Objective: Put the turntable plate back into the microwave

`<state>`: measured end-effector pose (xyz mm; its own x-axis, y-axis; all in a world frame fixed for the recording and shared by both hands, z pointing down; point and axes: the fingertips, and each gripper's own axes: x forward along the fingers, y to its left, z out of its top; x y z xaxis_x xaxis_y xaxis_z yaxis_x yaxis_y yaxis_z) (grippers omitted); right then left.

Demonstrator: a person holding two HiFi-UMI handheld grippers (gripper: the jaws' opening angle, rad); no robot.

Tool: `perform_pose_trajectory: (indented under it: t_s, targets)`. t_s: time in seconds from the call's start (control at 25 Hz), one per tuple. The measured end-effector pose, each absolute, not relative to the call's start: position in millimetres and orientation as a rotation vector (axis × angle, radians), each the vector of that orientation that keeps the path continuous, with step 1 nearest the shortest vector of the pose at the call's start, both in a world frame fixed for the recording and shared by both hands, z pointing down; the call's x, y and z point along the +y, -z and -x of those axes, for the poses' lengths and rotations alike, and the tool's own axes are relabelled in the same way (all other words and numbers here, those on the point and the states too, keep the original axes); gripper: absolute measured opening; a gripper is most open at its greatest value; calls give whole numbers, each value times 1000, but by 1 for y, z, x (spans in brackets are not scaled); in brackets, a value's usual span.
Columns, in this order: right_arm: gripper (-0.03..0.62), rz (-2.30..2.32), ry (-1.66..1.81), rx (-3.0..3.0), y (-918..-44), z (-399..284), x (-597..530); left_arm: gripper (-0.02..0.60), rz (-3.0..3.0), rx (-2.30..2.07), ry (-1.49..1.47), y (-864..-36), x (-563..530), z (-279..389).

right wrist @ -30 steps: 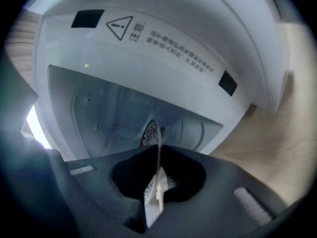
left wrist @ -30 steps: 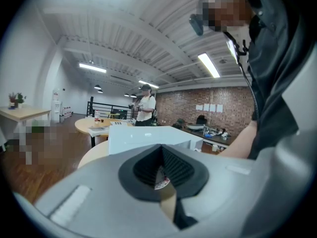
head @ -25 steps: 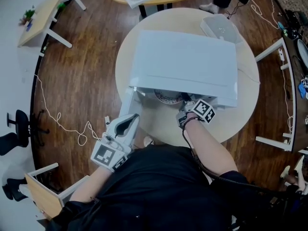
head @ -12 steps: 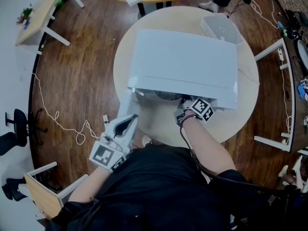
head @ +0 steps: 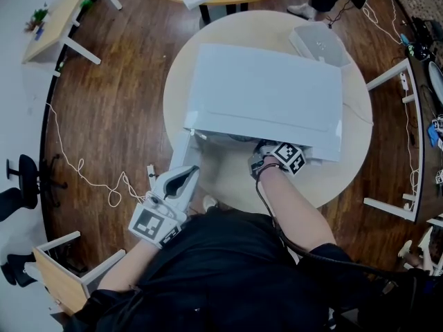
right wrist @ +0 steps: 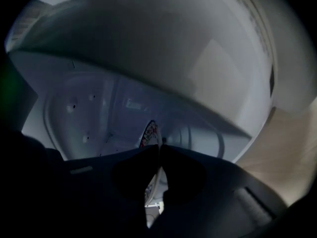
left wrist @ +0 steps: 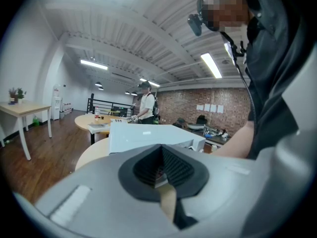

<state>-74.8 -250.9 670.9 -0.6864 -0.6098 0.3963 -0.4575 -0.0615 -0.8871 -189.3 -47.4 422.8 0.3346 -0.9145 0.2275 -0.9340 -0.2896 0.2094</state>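
I am pinching the plate [right wrist: 148, 132] by its rim in my right gripper [right wrist: 159, 146], jaws clamped, just inside the microwave [right wrist: 94, 103]. My left gripper [left wrist: 161, 151] is waiting outside, jaws closed on nothing. I judge that a rim-only pinch is risking a slip or a knock against the inner wall.

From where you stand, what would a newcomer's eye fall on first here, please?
A big white microwave sits on the round table, its door swung open at the left. The right gripper reaches inside, shut on the patterned turntable plate; the left gripper hangs beside the door.
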Motion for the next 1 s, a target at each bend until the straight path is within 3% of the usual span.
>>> perform_pose_trajectory:
  t_s: [1.0]
  targets:
    - [20, 1346, 1780, 1938, -686, 75, -265, 6, -2260, -1686, -83, -425, -43, 202]
